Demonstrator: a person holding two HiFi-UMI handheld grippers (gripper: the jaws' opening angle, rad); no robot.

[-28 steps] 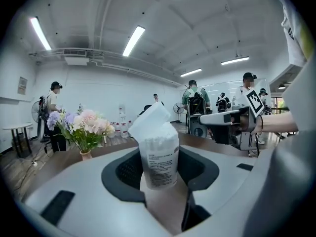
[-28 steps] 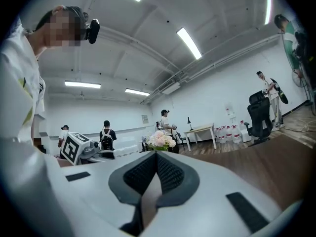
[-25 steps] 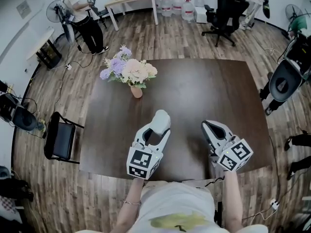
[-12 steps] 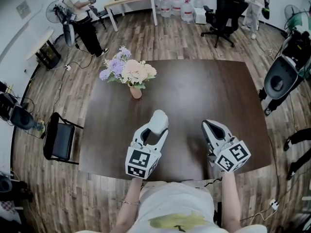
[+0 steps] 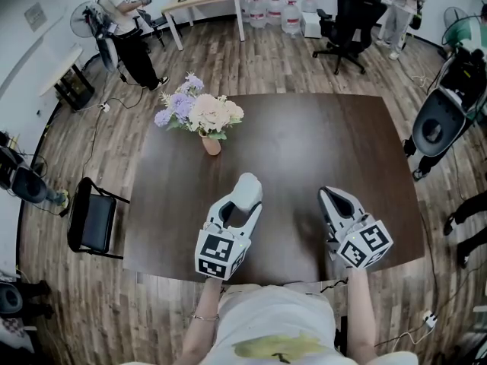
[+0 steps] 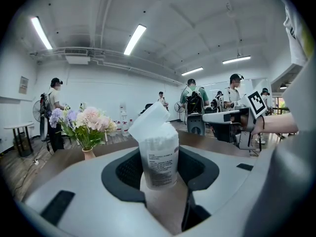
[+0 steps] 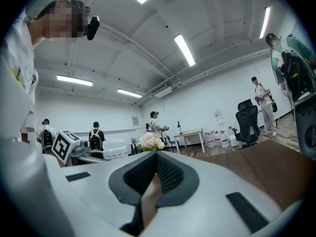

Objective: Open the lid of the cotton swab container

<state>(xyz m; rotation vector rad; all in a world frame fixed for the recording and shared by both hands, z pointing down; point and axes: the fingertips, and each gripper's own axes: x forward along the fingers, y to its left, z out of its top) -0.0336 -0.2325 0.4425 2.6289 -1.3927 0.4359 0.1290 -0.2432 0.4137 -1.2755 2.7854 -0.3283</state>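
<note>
- At the left of the table, the left tongs (image 5: pixel 245 204) have not moved in the last second. They are still grasping the cotton swab container (image 6: pixel 159 157) around its body and hold it upright just above the table.
- On top of the container, the white lid (image 6: pixel 149 121) stands tilted up at one side, and the swab tips show under it. It looked the same a moment ago, so I judge the opening is already done and this is only a pause.
- To the right, the right tongs (image 5: pixel 332 198) stay clenched with nothing between them, well apart from the container and almost in the same place as before.
- The dark brown table (image 5: pixel 304 135) carries only a small vase of flowers (image 5: pixel 202 115), far from both tongs.
- Around it is a wooden floor with a black folding chair (image 5: pixel 91 219) at the left, water bottles (image 5: pixel 278 10) at the back, and an office chair (image 5: pixel 346 21) to the right.
</note>
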